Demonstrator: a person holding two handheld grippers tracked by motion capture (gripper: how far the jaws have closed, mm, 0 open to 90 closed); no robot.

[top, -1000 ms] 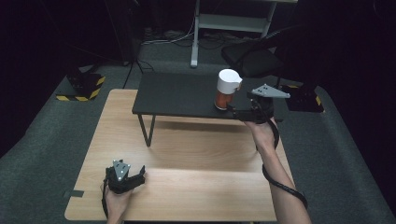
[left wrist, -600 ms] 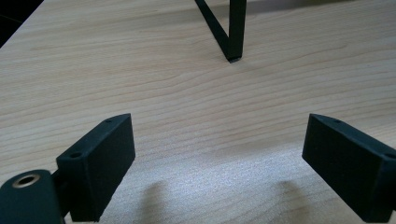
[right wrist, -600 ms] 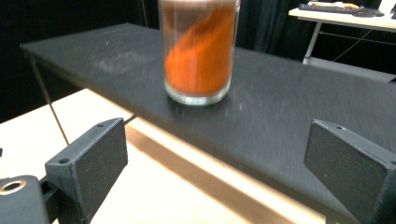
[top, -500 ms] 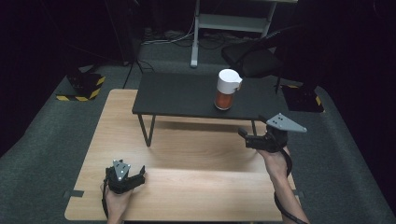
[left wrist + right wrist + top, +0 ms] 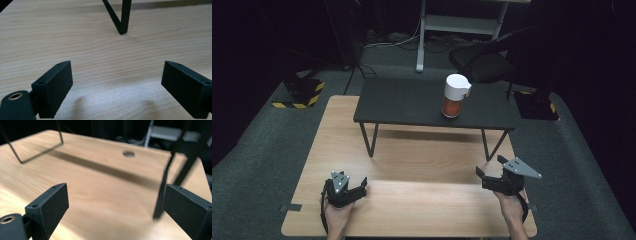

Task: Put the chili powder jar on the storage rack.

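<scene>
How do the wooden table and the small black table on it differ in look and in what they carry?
The wooden table is light, wide and low; the small black table is dark, narrower, and stands on it on thin legs. The black table carries a white and red container; the wooden table has the left gripper and right gripper near its front edge. Both tops are flat rectangles.

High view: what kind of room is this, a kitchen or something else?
Probably a lab or recording studio, not a kitchen: dark walls, grey carpet, a wooden table bearing a small black stand, hazard-striped weights on the floor, and an office chair behind.
</scene>
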